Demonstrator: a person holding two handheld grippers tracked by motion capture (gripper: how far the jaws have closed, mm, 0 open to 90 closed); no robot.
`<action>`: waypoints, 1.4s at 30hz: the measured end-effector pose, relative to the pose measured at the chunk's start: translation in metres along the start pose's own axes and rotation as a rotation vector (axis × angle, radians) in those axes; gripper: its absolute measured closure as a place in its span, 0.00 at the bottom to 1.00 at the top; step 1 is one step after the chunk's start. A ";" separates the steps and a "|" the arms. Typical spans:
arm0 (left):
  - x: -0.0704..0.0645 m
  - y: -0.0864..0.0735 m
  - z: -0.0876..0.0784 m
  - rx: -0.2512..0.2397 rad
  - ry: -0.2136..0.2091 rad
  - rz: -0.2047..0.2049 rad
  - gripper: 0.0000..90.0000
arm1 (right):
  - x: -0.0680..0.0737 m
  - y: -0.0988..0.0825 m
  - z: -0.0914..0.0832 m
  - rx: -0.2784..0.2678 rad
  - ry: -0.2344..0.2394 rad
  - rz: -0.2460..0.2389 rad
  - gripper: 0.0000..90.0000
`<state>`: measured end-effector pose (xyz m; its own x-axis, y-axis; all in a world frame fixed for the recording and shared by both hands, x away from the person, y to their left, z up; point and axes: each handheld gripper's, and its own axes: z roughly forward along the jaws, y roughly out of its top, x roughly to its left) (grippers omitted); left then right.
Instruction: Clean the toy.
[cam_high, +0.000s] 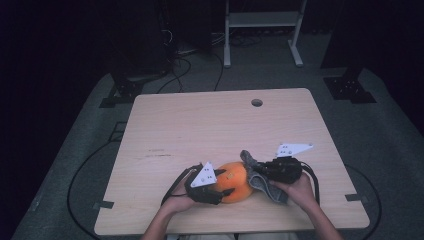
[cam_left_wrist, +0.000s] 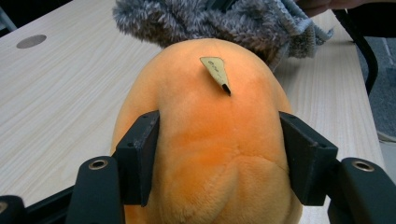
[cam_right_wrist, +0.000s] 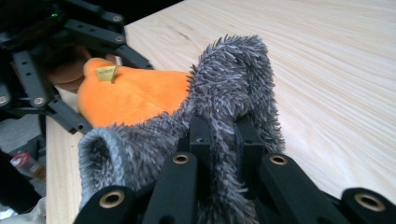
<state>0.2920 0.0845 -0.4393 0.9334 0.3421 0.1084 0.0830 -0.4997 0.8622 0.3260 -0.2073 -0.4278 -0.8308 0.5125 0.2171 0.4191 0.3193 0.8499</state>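
From the high view, a soft orange toy (cam_high: 234, 181) lies on the desk (cam_high: 210, 125), near the edge where the person sits. The left tongs (cam_high: 218, 192) hold the toy from its left side. A fuzzy grey cloth (cam_high: 259, 176) touches the toy's right side, and the right tongs (cam_high: 264, 170) pinch that cloth. A hand sits behind each pair of tongs.

In the left gripper view, the two black jaws press on both sides of the orange toy (cam_left_wrist: 210, 144), so these tongs (cam_left_wrist: 217, 154) are clamped on it. A small tan tag (cam_left_wrist: 215, 72) sticks out of the toy. The grey cloth (cam_left_wrist: 219, 21) lies against the toy's far end.

In the right gripper view, the right tongs (cam_right_wrist: 223, 135) are squeezed tight together on the grey cloth (cam_right_wrist: 233, 88). The cloth stands up in a fold above the jaws. The orange toy (cam_right_wrist: 133, 95) lies just behind it, touching it, with the left tongs (cam_right_wrist: 56, 88) around it.
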 end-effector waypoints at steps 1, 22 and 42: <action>0.000 0.000 0.000 0.002 -0.001 0.004 0.40 | 0.003 0.001 -0.003 -0.011 0.000 -0.007 0.90; -0.001 0.000 0.002 -0.007 0.000 -0.005 0.40 | 0.000 -0.003 -0.004 0.000 -0.018 -0.020 0.90; 0.004 0.004 -0.004 -0.038 -0.035 -0.058 0.25 | 0.020 0.006 -0.002 -0.045 0.078 -0.074 0.90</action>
<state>0.2949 0.0872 -0.4335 0.9391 0.3412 0.0407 0.1248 -0.4491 0.8847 0.3110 -0.1969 -0.4174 -0.8856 0.4248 0.1880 0.3401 0.3172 0.8853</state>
